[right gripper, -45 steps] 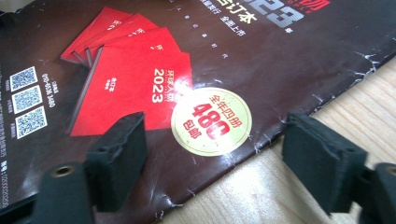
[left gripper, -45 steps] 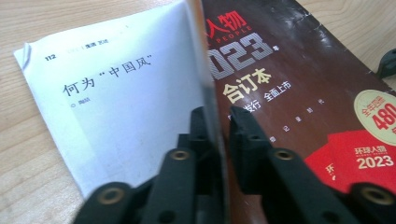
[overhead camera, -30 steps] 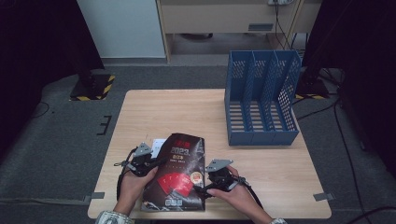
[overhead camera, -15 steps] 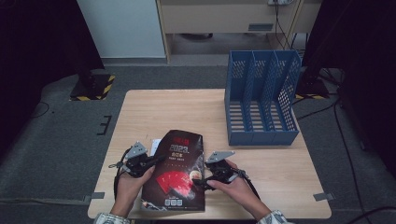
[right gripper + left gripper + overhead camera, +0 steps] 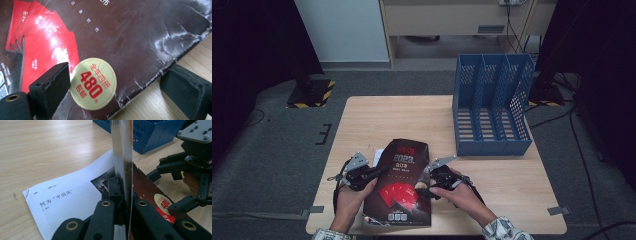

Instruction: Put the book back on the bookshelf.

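notably, left gripper (image 5: 377,171) clamped on magazine (image 5: 402,185) cover edge at 9 o'clock; right gripper (image 5: 428,186) jaws spread wide at 3 o'clock.

One magazine (image 5: 402,187), one blue file rack (image 5: 492,107), three compartments, two tools, one table (image 5: 397,117)

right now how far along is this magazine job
Early. Done: the left tool is shut on the magazine, lifting its left edge off the table. In hand: the right tool straddles the cover's right edge, open. Left: the blue file rack looks empty, likely the destination.
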Available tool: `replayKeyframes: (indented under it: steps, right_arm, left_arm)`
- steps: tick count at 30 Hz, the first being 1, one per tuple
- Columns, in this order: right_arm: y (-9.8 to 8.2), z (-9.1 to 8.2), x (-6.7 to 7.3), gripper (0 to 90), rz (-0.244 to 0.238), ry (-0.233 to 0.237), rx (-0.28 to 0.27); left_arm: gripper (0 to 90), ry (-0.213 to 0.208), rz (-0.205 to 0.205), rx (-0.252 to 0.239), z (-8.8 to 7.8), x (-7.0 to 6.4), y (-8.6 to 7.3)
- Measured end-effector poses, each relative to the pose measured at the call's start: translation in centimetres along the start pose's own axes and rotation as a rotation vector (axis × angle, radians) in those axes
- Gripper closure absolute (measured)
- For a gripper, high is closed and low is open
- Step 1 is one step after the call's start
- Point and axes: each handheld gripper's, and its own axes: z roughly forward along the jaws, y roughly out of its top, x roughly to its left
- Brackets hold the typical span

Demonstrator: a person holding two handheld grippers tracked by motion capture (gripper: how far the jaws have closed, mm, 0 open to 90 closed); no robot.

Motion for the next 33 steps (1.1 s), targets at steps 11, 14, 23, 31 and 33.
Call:
replayKeyframes:
  steps: [11, 14, 23, 31, 33]
  right_arm:
    - [0.1, 0.2, 0.1, 10.3, -0.006, -0.004, -0.001]
    - [0.1, 0.2, 0.1, 10.3, -0.006, -0.004, -0.003]
    - [-0.1, 0.2, 0.0, 10.2, -0.023, -0.006, -0.013]
    - [0.0, 0.1, -0.1, 11.1, -0.020, 0.005, -0.009]
    - [0.0, 0.1, -0.2, 12.6, -0.015, 0.002, -0.012]
  left_arm:
    - [58.9, 0.203, 0.022, 0.127, 0.9, 1.2, -1.3]
    - [50.7, 0.249, 0.034, 0.142, 0.9, 1.6, -1.5]
    - [46.0, 0.289, 0.059, 0.196, 1.0, 2.4, -2.1]
    - [48.0, 0.275, 0.049, 0.293, 1.4, 3.1, -2.9]
    - [48.9, 0.254, 0.029, 0.300, 1.6, 3.2, -3.1]
